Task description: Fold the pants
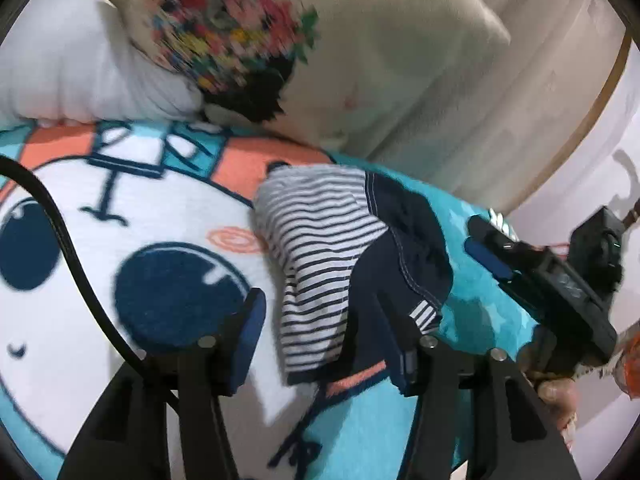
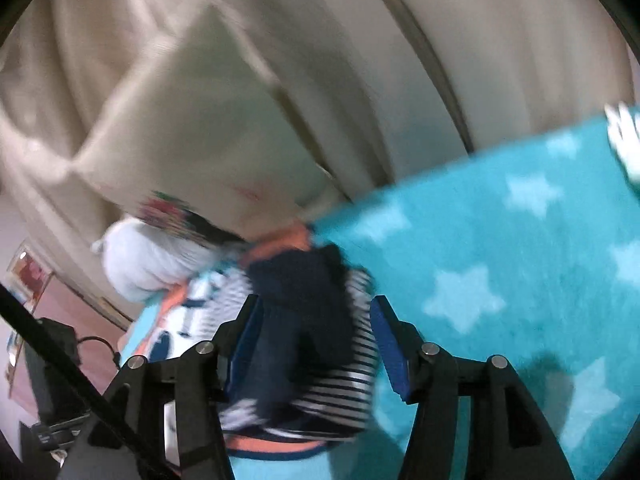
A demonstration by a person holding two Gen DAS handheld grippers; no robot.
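Observation:
The pants (image 1: 328, 248) are navy with white-and-navy striped panels and lie folded in a bundle on a cartoon blanket (image 1: 160, 208). My left gripper (image 1: 324, 332) is open, its blue-padded fingers (image 1: 252, 320) standing either side of the bundle's near end. The right gripper's body (image 1: 552, 276) shows at the right in the left wrist view. In the blurred right wrist view, my right gripper (image 2: 314, 340) is open with the pants (image 2: 304, 320) lying between its fingers (image 2: 390, 344); contact cannot be told.
A white pillow (image 1: 76, 68) and a cream cushion with a colourful print (image 1: 240, 40) lie behind the blanket. Teal blanket with pale stars (image 2: 500, 260) spreads to the right. Beige curtains (image 2: 520, 40) hang behind. A black cable (image 1: 72, 256) crosses at left.

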